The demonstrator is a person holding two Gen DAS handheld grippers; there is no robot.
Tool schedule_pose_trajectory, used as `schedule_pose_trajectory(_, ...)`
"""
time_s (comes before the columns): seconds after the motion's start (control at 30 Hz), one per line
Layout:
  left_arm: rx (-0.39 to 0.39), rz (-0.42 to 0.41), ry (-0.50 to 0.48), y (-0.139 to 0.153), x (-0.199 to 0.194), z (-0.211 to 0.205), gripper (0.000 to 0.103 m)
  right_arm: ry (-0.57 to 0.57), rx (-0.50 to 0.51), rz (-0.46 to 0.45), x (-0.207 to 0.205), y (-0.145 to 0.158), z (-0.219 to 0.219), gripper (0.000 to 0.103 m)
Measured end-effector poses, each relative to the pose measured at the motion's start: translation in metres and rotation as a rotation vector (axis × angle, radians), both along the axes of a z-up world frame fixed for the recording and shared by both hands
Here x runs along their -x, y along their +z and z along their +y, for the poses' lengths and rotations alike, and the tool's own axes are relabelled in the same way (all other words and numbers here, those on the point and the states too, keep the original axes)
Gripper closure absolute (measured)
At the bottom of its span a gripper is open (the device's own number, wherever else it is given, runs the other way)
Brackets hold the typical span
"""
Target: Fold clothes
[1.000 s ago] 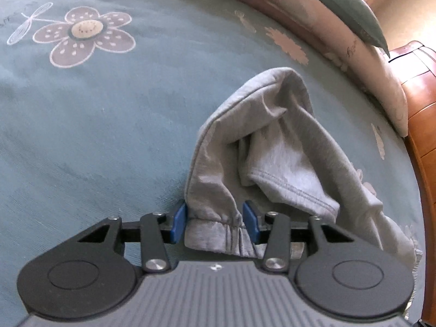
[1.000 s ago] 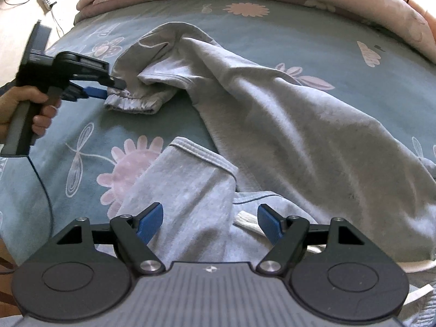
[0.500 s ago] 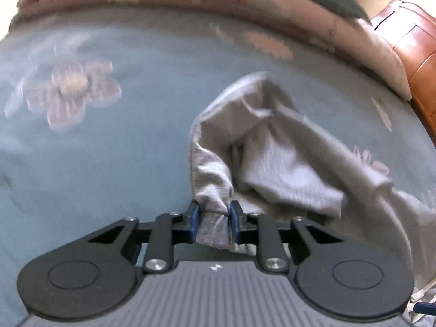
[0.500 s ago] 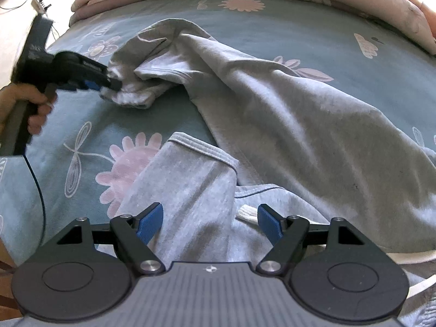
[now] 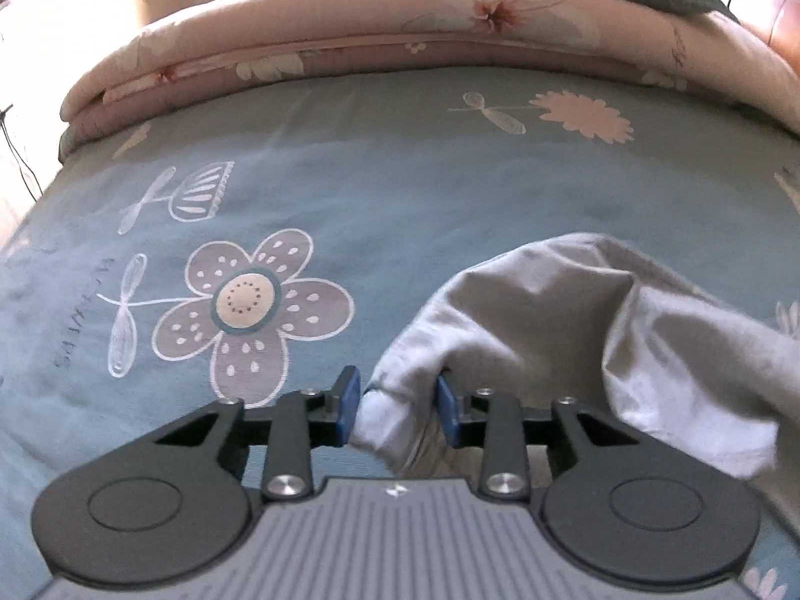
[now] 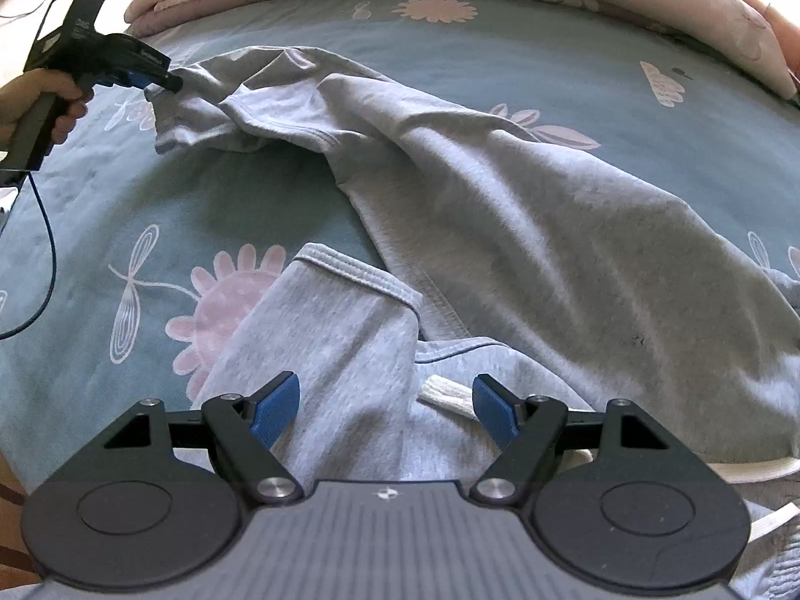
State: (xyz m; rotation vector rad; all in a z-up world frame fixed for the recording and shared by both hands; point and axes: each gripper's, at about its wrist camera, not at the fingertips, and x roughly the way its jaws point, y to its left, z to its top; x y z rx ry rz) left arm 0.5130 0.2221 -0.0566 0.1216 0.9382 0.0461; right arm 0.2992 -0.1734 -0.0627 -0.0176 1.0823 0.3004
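Now | left claw (image 5: pixel 397 412) opening, grey sleeve cuff (image 5: pixel 385 425) between pads | right claw (image 6: pixel 385 407) wide, empty

My left claw (image 5: pixel 397 412) is opening around a bunched cuff (image 5: pixel 387 430), and its body is hiding the cuff's end. The cuff is looking blurry there. The gray shirt (image 6: pixel 525 210) is running off the right edge in both views. My right claw (image 6: pixel 386 410) is covering part of the white cord (image 6: pixel 445 397). My hand (image 6: pixel 37 100) is getting cut off at the left edge.
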Motion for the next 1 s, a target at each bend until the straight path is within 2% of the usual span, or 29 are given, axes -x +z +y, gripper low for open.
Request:
schedule_pose_trajectory(0.1,0.006,0.009,0.018,-0.001,0.008,0.006,0.062,0.006,0.008,-0.003,0.0,0.001,-0.002,0.023)
schedule_pose_trajectory(0.3,0.139,0.111,0.095,-0.009,0.026,0.02,0.06,-0.009,0.006,-0.007,-0.005,0.0,-0.005,0.023)
schedule_pose_trajectory(0.43,0.192,0.195,0.088,-0.018,0.039,0.006,0.057,-0.004,0.003,-0.022,-0.013,0.004,-0.001,0.023)
schedule_pose_trajectory(0.53,0.248,0.228,0.082,-0.023,0.048,-0.006,0.057,0.015,0.011,-0.044,-0.021,0.007,0.005,0.023)
schedule_pose_trajectory(0.7,0.435,0.267,0.142,-0.036,0.052,-0.013,0.053,0.032,0.013,-0.121,-0.046,0.014,0.02,0.02)
schedule_pose_trajectory(0.77,0.513,0.252,0.192,-0.04,0.052,-0.009,0.054,0.03,-0.014,-0.149,-0.06,0.017,0.03,0.017)
schedule_pose_trajectory(0.9,0.737,0.19,0.337,-0.049,0.055,0.004,0.048,0.03,-0.076,-0.171,-0.09,0.021,0.052,0.017)
schedule_pose_trajectory(1.0,0.797,0.17,0.443,-0.062,0.056,0.011,0.048,0.031,-0.11,-0.191,-0.099,0.025,0.064,0.017)
